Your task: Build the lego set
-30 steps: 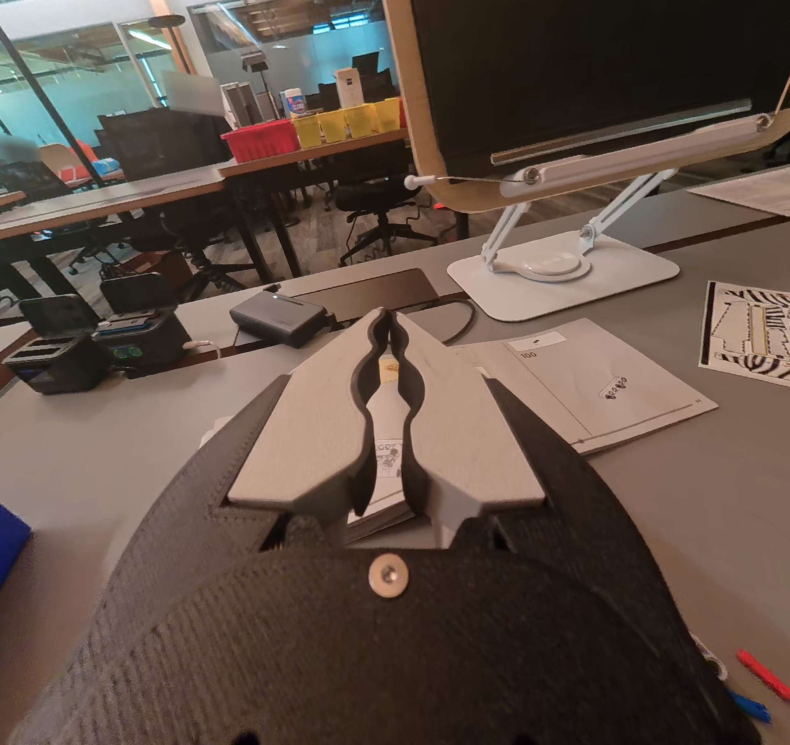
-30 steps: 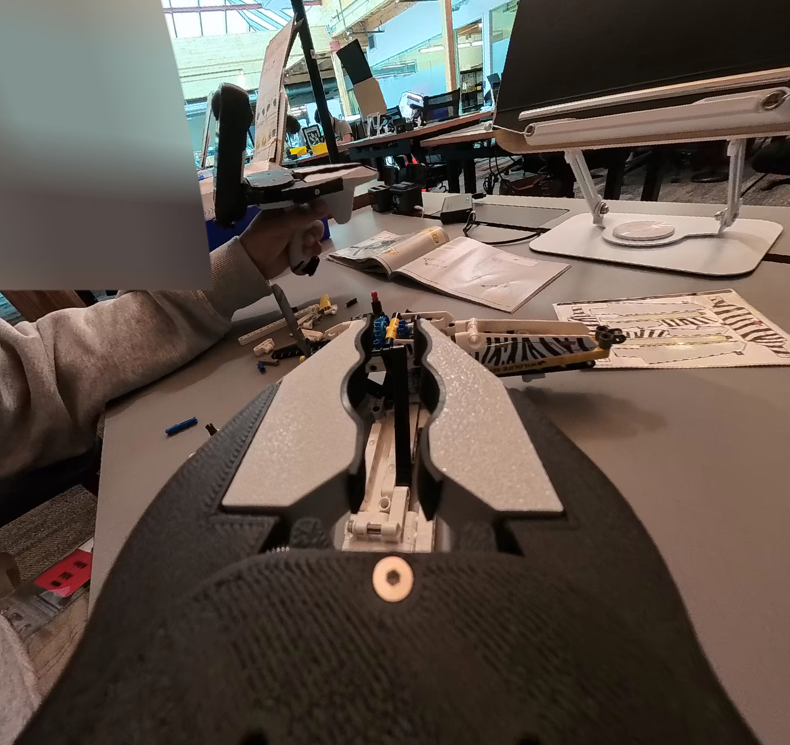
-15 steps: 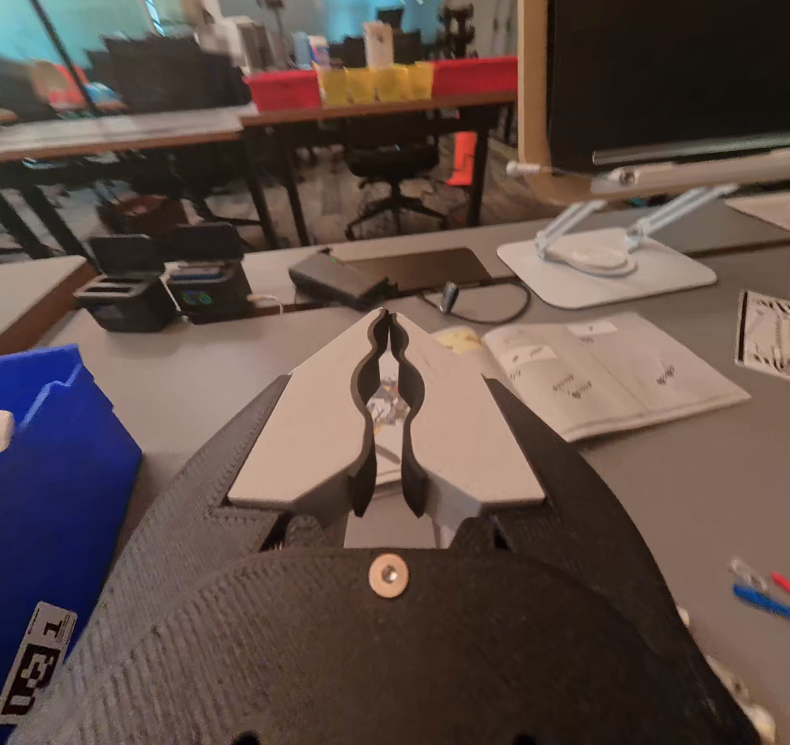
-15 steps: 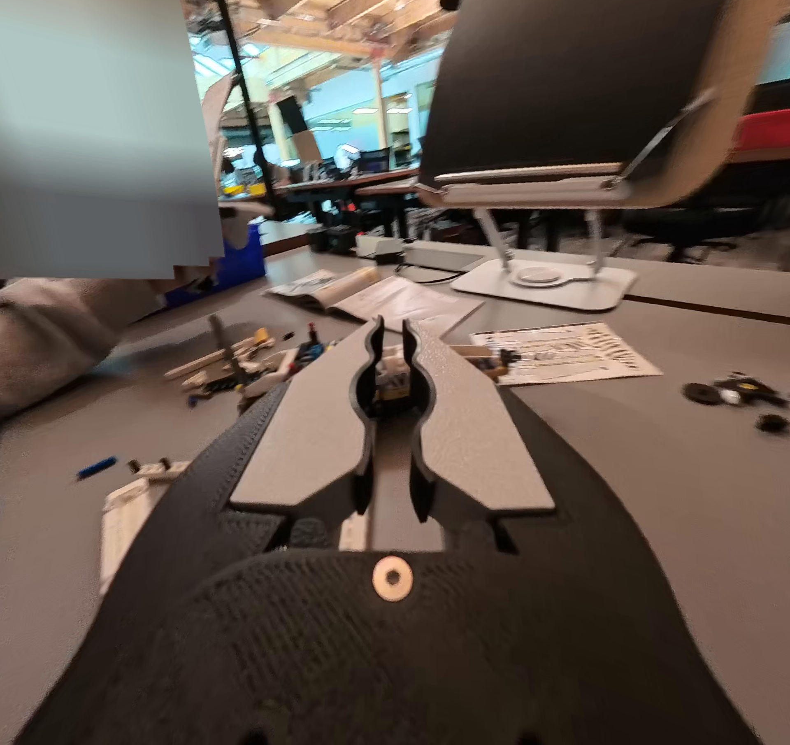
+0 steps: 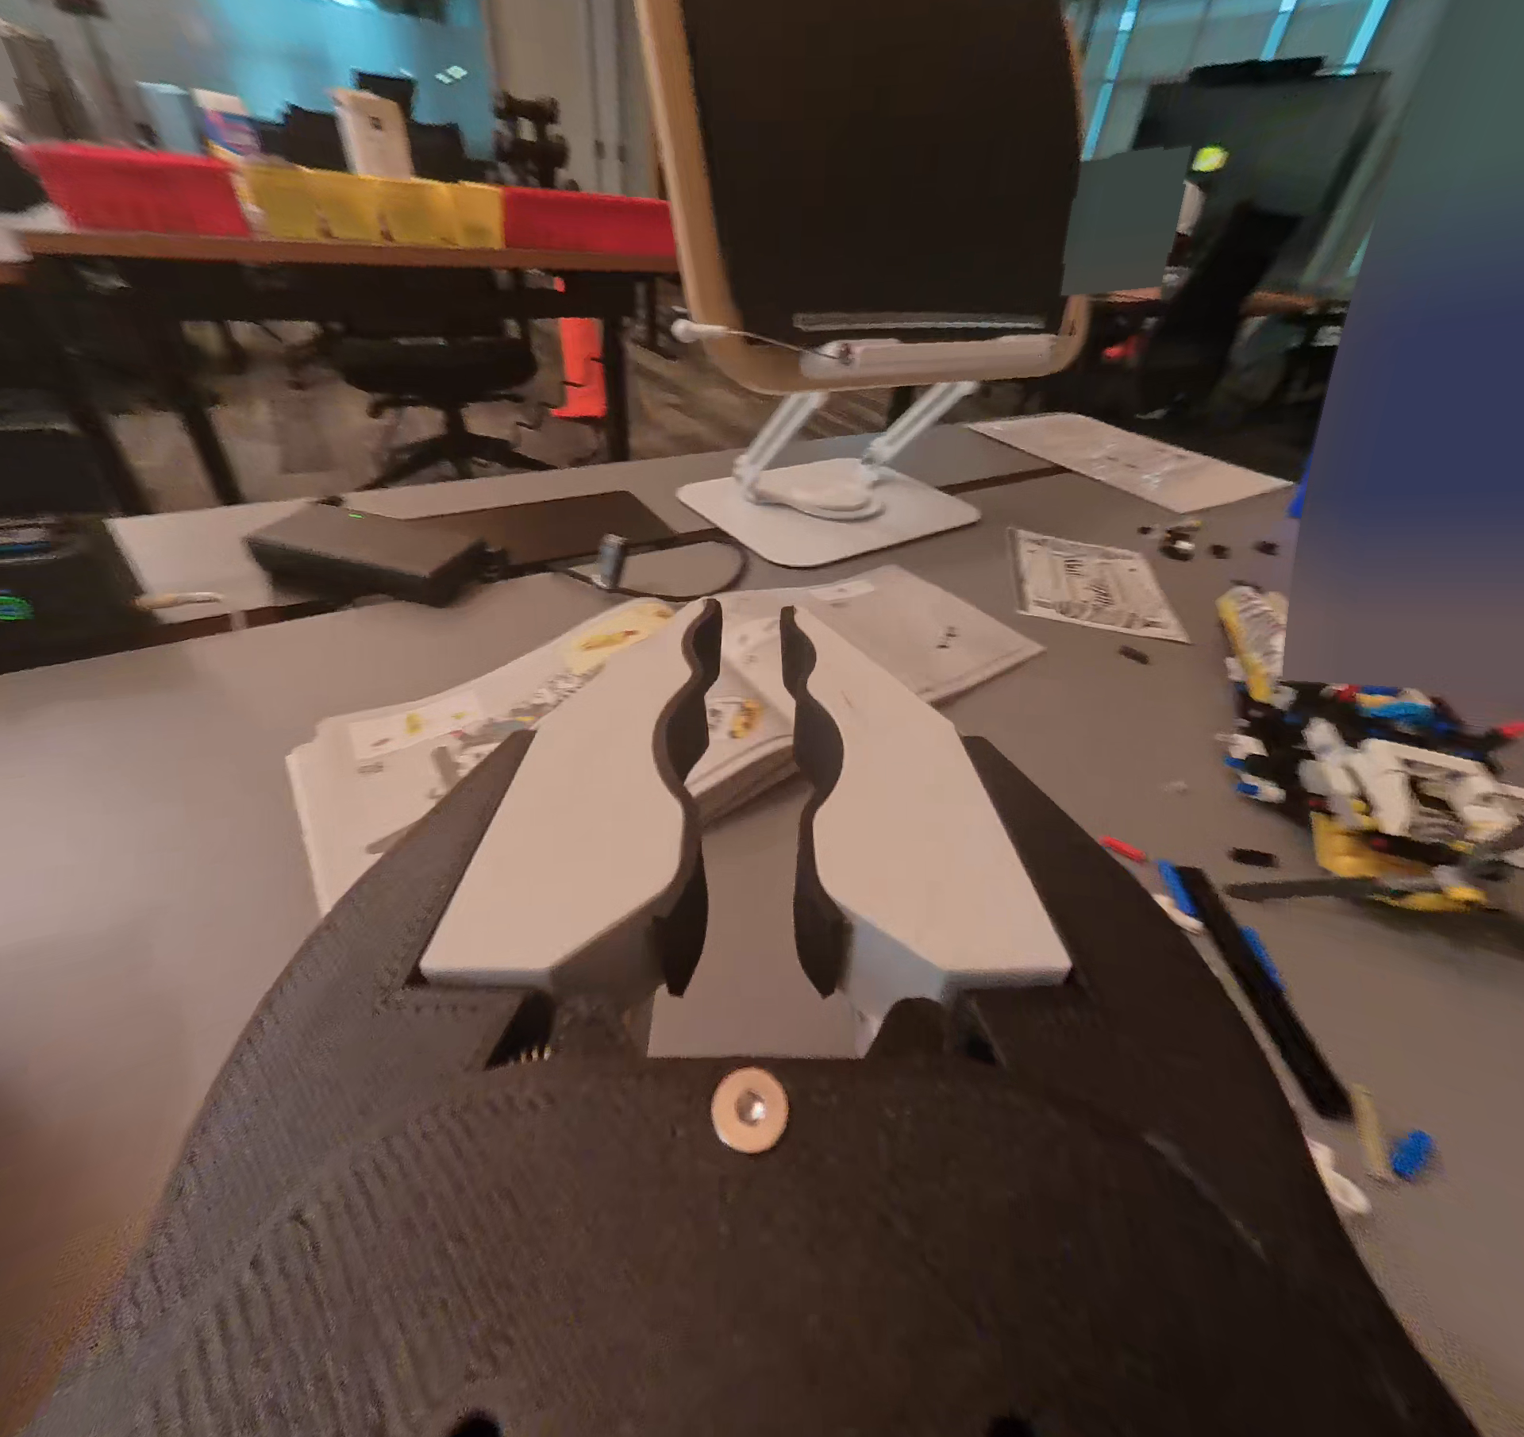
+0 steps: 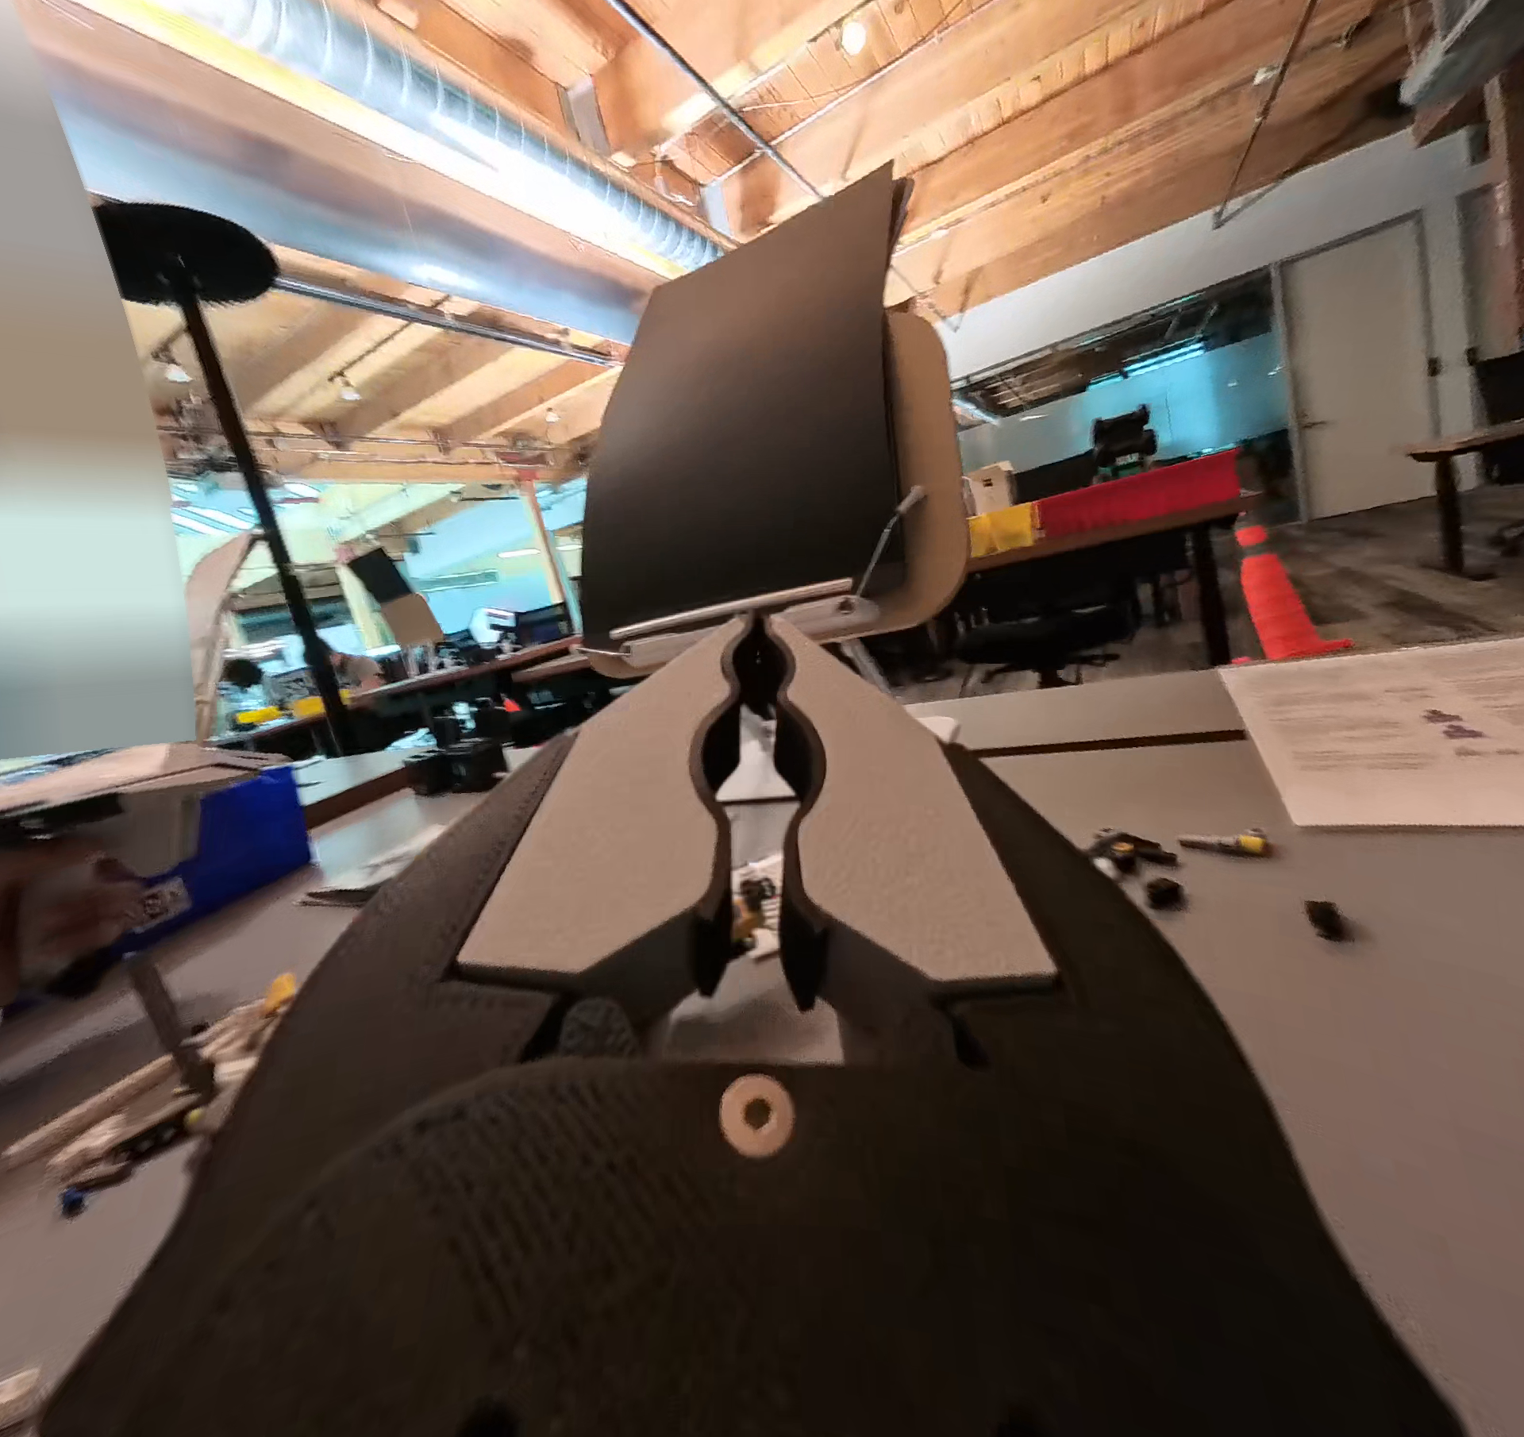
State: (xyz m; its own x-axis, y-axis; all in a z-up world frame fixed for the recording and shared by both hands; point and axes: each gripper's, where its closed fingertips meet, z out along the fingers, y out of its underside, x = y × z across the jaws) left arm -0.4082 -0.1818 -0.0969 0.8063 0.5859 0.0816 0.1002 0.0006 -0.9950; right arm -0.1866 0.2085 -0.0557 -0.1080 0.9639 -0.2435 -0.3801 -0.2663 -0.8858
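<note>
My left gripper (image 5: 749, 618) is open and empty, hovering over the open instruction booklet (image 5: 462, 729). The part-built lego model (image 5: 1385, 787), white, yellow, black and blue, lies on the grey table to its right, with a long black beam (image 5: 1262, 993) and small loose pieces nearer me. My right gripper (image 6: 754, 643) is shut on nothing and is tilted up toward the dark screen (image 6: 742, 424). In the right wrist view the model (image 6: 140, 1084) shows blurred at lower left. The left gripper's fingers (image 6: 107, 787) show at the far left.
A dark screen on a white stand (image 5: 825, 506) is at the back of the table. A sticker sheet (image 5: 1088, 585) lies right of the booklet. A black power bank (image 5: 363, 556) sits back left. Also there: a blue bin (image 6: 247, 828), small black pieces (image 6: 1154, 861) and a paper sheet (image 6: 1385, 729). The left gripper's tips are roughly 45 cm from the right gripper's. From my left tips it is roughly 20 cm to the model (image 6: 140, 1084); from my right, 40 cm.
My right gripper let go of the lego model, lifted and tilted upward, jaws closed. My left gripper swung right over the booklet and opened.
</note>
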